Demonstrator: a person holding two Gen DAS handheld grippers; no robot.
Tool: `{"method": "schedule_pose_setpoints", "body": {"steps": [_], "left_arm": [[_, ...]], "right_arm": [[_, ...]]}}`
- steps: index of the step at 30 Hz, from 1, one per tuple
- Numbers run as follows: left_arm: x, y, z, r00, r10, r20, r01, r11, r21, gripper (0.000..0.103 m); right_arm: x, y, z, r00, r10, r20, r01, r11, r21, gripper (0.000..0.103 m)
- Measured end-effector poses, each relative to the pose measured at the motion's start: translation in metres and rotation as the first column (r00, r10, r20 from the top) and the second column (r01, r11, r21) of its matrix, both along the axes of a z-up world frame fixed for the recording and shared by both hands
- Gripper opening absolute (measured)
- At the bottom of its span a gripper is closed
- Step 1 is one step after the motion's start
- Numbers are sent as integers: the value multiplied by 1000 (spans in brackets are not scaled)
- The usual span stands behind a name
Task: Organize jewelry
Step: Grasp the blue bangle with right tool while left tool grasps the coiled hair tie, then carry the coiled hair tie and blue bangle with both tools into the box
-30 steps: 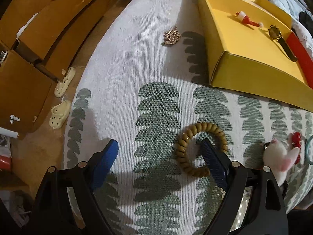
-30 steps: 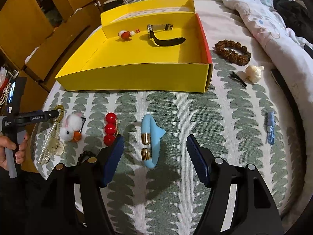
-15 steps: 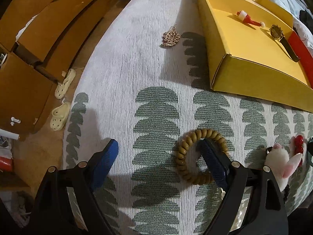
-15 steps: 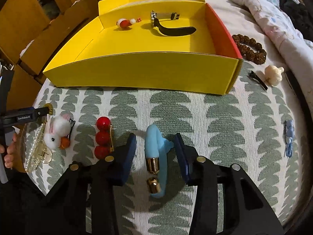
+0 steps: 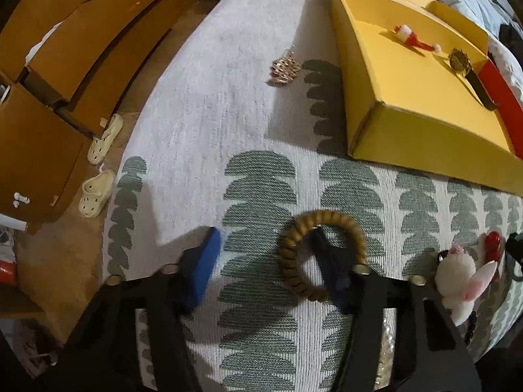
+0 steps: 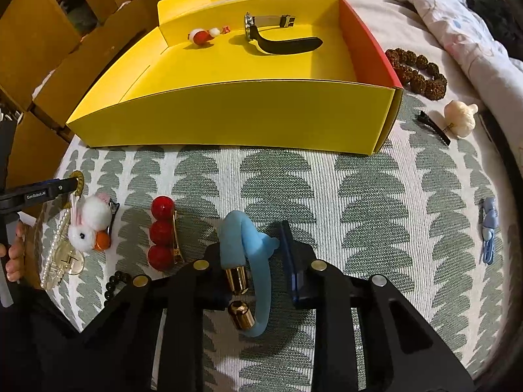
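Note:
A light blue bracelet (image 6: 258, 261) with gold ends lies on the patterned cloth, and my right gripper (image 6: 253, 261) is shut on it. My left gripper (image 5: 264, 264) is open; its right finger (image 5: 330, 271) rests inside a tan beaded bracelet (image 5: 322, 254) on the cloth. The yellow box (image 6: 235, 117) stands beyond, holding a watch (image 6: 278, 34) and a small red and white charm (image 6: 202, 36). The box also shows in the left wrist view (image 5: 408, 98).
A white bunny clip (image 6: 91, 222), a red ball hair clip (image 6: 161, 232), a pearl piece (image 6: 55, 254) and black beads (image 6: 114, 282) lie left. Brown bead bracelet (image 6: 415, 72), cream clip (image 6: 459, 117), blue clip (image 6: 488, 228) lie right. A gold brooch (image 5: 284, 68) lies far.
My right gripper moved forward and down and closed on the blue bracelet. My left gripper narrowed and its right finger slid inside the tan bracelet.

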State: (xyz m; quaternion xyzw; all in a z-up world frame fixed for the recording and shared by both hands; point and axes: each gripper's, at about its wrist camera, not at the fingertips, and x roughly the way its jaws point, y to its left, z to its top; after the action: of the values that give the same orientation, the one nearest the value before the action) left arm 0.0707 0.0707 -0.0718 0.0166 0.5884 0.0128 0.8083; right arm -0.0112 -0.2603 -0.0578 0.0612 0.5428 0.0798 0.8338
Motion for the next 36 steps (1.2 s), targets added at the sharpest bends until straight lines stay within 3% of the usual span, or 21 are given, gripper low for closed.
{"method": "schedule_pose_setpoints", "body": {"steps": [4,13,24,36], "left_arm": [[1,8,1,1000,17,3,-17,1000,-18,31],[4,13,3,1000,23,5,-23,999,-44,11],[4,14,12,999,22,25,-19,996,-91,10],[-8,2,59,989,-1,148,25,987,-160,9]], "right_arm": [[0,-2,1,1000,-5,0,5,1000,10,25],[-1,-6,4,1000,-15,1,15,1000,18,25],[-8,-20,22,998,-46,40,44,998,39,25],[-10,-20,64,992,-30,119,15,992,123,25]]}}
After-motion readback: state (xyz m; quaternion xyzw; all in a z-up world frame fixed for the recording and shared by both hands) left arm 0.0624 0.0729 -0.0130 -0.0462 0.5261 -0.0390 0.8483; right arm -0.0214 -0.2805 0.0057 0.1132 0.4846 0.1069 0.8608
